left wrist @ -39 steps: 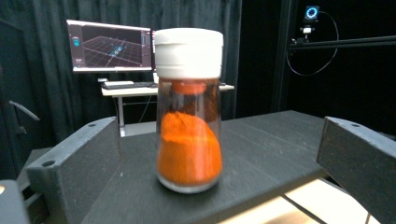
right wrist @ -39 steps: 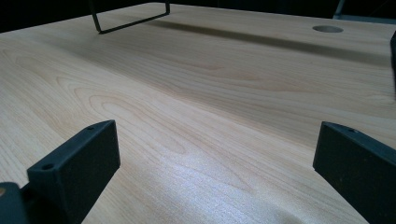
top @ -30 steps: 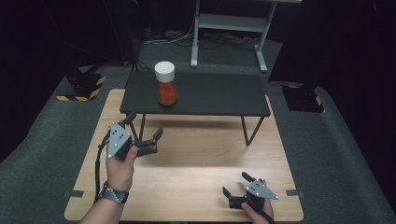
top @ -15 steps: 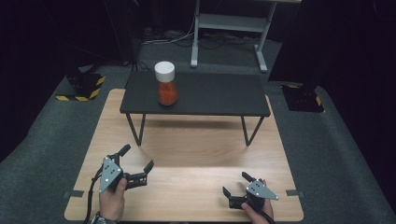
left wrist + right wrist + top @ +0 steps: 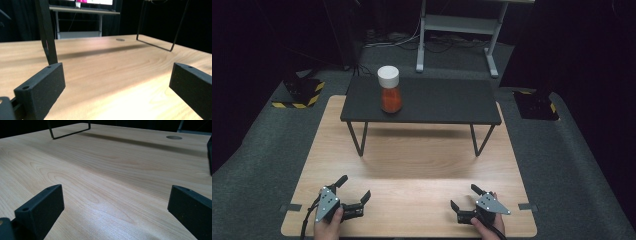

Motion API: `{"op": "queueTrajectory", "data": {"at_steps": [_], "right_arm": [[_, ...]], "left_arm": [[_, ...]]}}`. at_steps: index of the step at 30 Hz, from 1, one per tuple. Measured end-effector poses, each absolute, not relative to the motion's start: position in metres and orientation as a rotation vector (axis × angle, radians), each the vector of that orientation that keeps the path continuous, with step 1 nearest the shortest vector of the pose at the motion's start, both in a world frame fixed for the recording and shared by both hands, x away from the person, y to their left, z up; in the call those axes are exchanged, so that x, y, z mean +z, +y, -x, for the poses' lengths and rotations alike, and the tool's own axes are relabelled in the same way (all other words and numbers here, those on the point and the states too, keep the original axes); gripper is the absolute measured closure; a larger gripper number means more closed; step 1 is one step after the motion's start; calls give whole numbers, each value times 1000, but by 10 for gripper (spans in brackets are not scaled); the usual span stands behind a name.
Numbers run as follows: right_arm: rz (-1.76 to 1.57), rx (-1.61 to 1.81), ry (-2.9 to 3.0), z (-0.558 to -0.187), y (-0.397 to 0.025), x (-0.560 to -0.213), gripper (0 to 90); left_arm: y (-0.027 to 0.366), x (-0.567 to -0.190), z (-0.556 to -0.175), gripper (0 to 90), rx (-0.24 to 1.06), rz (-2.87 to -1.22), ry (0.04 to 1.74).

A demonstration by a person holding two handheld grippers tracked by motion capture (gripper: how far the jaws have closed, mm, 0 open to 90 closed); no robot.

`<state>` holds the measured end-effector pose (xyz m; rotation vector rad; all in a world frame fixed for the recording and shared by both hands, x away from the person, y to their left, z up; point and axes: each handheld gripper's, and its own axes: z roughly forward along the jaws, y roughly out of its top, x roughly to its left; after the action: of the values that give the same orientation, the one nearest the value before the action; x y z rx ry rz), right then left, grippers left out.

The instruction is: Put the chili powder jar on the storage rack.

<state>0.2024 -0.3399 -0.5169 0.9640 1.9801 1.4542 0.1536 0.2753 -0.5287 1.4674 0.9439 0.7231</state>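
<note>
I am holding my left gripper [image 5: 353,190] at the lower left of the high view, jaws spread wide and gripping nothing. My right gripper [image 5: 464,198] is sitting at the lower right, jaws likewise spread and empty. Both are lying near the wooden table's [image 5: 422,165] front edge. Bare wood is lying between them and ahead. A jar [image 5: 389,90] is standing on the black stand [image 5: 442,102] at upper centre, its legs [image 5: 47,32] rising ahead.

Right gripper [image 5: 115,212] fingers [image 5: 40,207] spread wide above wooden tabletop [image 5: 105,170].
</note>
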Motion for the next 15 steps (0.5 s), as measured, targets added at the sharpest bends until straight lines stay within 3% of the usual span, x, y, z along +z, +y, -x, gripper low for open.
{"op": "queueTrajectory", "data": {"at_steps": [15], "right_arm": [[-970, 1449, 1979, -203, -339, -516, 4]], "left_arm": [[278, -533, -149, 4, 686, -1533, 986]]}}
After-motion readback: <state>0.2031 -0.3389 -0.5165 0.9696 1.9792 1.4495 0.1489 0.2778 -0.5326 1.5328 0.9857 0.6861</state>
